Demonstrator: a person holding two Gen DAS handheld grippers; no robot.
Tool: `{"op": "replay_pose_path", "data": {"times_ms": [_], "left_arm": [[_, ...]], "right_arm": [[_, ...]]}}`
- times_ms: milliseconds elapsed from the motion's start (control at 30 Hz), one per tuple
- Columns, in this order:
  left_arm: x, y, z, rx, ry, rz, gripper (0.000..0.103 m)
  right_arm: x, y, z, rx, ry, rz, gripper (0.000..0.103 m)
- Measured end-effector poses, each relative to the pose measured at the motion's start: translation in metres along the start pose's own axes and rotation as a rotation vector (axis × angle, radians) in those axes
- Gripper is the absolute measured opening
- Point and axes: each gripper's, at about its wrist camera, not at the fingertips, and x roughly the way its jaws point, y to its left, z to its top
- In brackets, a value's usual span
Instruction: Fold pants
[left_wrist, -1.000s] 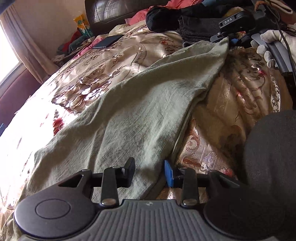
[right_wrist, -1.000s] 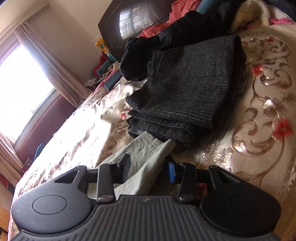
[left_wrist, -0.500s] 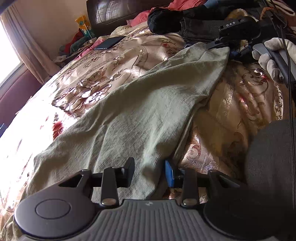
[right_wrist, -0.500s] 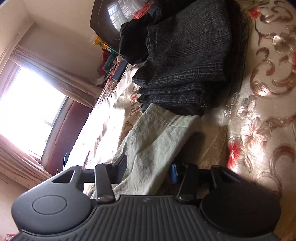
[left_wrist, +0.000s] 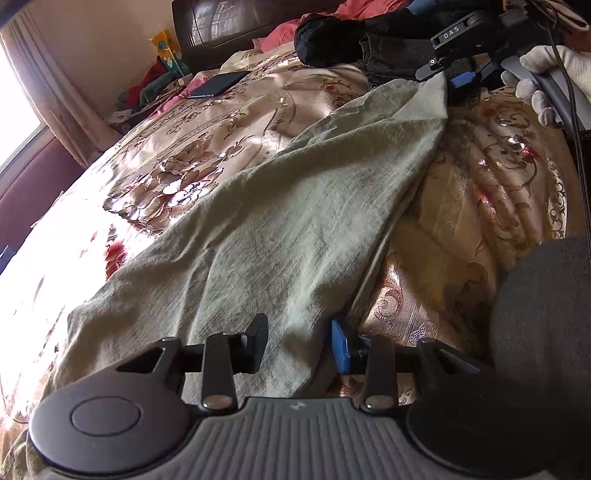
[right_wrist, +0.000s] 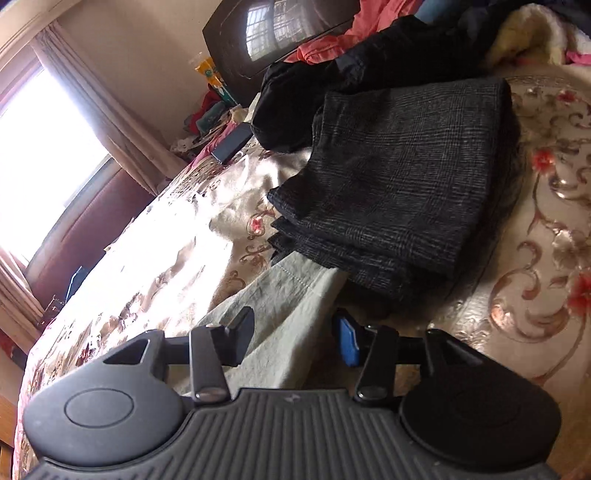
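Pale green pants (left_wrist: 280, 229) lie stretched across a gold floral bedspread (left_wrist: 207, 122). My left gripper (left_wrist: 297, 343) is open, its jaws apart astride the near end of the pants. My right gripper (right_wrist: 293, 332) is open too, with the far hem of the pants (right_wrist: 291, 291) lying between its jaws. In the left wrist view the right gripper (left_wrist: 448, 75) sits at the far corner of the pants, held by a white-gloved hand (left_wrist: 543, 74).
A folded dark checked garment (right_wrist: 402, 184) lies just beyond the hem, with black clothes (right_wrist: 306, 92) and pink ones behind it. A dark phone (left_wrist: 218, 84) lies on the bedspread. A dark headboard (left_wrist: 236, 22) and a bright window with curtains (right_wrist: 92, 103) stand at the left.
The right gripper tilted and swung back, ending close to where it was a second ago, its jaws a little wider. The far pants corner rose slightly. The left gripper stayed put.
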Motion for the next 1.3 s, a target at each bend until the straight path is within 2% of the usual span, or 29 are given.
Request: {"op": "replay_pose_path", "data": {"times_ms": [33, 67, 100, 167, 300, 467, 533, 600, 667, 800, 1000, 1300], "left_arm": [[0.0, 0.0, 0.0, 0.0, 0.0, -0.001, 0.05], [0.0, 0.0, 0.0, 0.002, 0.001, -0.001, 0.05], [0.0, 0.0, 0.001, 0.004, 0.002, -0.001, 0.05], [0.0, 0.0, 0.001, 0.012, 0.003, 0.0, 0.05], [0.0, -0.001, 0.002, 0.017, 0.008, 0.004, 0.05], [0.0, 0.0, 0.002, 0.0, 0.007, 0.003, 0.05], [0.001, 0.0, 0.001, -0.007, 0.004, 0.001, 0.05], [0.001, 0.0, 0.001, 0.0, 0.0, 0.002, 0.05], [0.0, 0.0, 0.0, 0.002, -0.002, 0.002, 0.05], [0.0, 0.001, 0.0, -0.002, -0.001, -0.004, 0.05], [0.0, 0.0, -0.001, 0.001, -0.008, 0.001, 0.05], [-0.001, 0.002, -0.003, -0.018, -0.015, -0.006, 0.051]], "right_arm": [[-0.003, -0.002, -0.001, 0.003, 0.002, -0.004, 0.018], [-0.007, -0.004, -0.002, 0.009, 0.008, -0.01, 0.01], [-0.002, -0.004, -0.001, 0.02, 0.018, -0.011, 0.003], [-0.003, 0.001, 0.001, 0.019, 0.015, 0.014, 0.002], [-0.001, 0.021, 0.011, -0.009, -0.008, 0.107, 0.001], [-0.013, 0.021, 0.024, 0.012, -0.117, 0.156, 0.001], [-0.002, 0.01, 0.019, 0.019, -0.088, 0.113, 0.001], [0.017, -0.002, 0.007, 0.039, 0.015, 0.065, 0.002], [0.02, -0.012, -0.004, 0.071, 0.059, 0.051, 0.008], [0.008, -0.03, -0.016, 0.178, 0.042, 0.061, 0.008], [0.008, -0.04, -0.023, 0.216, 0.057, 0.061, 0.014], [0.036, -0.04, -0.033, 0.332, 0.031, 0.169, 0.017]]}}
